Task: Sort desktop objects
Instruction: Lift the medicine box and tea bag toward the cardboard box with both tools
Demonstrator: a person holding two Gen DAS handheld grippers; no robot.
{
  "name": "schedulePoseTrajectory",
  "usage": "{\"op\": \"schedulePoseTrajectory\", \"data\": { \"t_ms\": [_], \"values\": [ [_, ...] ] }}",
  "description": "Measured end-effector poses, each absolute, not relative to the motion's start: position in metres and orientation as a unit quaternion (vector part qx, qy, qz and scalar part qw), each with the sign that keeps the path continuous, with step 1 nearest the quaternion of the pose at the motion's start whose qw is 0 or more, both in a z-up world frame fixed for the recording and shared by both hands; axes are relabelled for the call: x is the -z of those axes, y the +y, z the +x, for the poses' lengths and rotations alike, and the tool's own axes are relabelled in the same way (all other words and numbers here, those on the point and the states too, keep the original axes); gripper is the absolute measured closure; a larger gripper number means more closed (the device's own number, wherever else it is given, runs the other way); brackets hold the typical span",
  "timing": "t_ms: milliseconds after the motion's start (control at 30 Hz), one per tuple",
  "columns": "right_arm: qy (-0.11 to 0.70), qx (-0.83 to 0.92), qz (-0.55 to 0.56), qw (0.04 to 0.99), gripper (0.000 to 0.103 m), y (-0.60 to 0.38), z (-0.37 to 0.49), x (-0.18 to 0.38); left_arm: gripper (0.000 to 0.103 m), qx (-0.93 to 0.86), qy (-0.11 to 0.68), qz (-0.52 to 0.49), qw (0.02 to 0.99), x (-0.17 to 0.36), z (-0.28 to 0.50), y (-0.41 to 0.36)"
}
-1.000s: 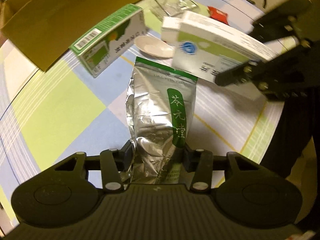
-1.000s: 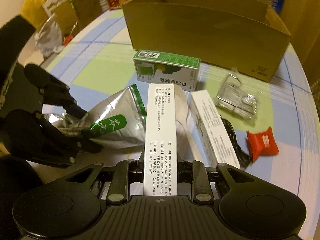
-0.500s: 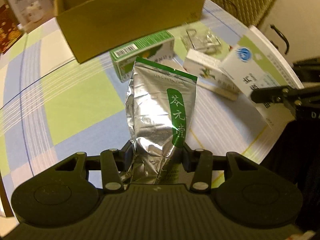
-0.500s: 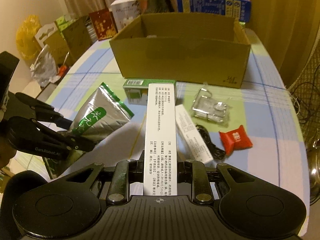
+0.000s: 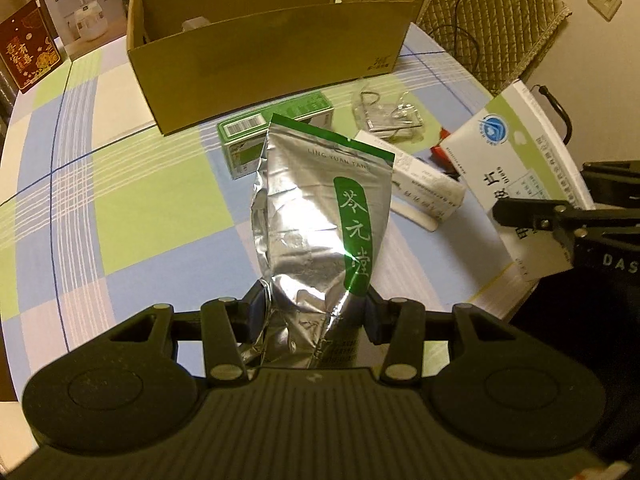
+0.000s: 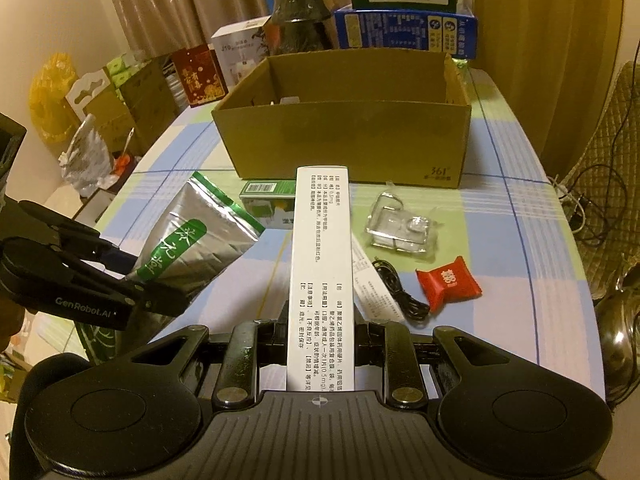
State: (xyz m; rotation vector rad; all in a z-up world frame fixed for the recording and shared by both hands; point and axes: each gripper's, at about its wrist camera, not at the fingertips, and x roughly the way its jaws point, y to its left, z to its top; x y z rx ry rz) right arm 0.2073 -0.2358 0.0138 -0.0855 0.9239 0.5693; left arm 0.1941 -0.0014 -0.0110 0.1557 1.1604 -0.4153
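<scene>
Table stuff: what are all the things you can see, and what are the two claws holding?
cardboard box: one, brown, open, far side of the table
green carton: one, lying before the box
clear packet: one, right of the carton
red sachet: one, near the right edge
black cable: one, beside the sachet
long white box: one, lying flat
foil pouch: one, silver and green, in the left gripper
white medicine box: one, in the right gripper

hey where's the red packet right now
The red packet lies on the table at the right of the right wrist view, beside the coiled black cable, below the clear plastic pack.
</scene>
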Motion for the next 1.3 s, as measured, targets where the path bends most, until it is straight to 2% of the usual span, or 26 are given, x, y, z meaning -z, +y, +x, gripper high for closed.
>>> {"op": "schedulePoseTrajectory", "data": {
  "t_ms": [900, 1300],
  "values": [
    [0.403, -0.258, -0.061, 0.876, 0.082, -0.241, 0.228, -0.053, 0.061, 0.186, 0.524, 0.009, 0.831, -0.030, 0.213, -0.025],
    [0.394, -0.262, -0.061, 0.879, 0.082, -0.235, 0.286, -0.078, 0.061, 0.168, 0.519, -0.015, 0.838, -0.060, 0.261, -0.021]
  ]
}}
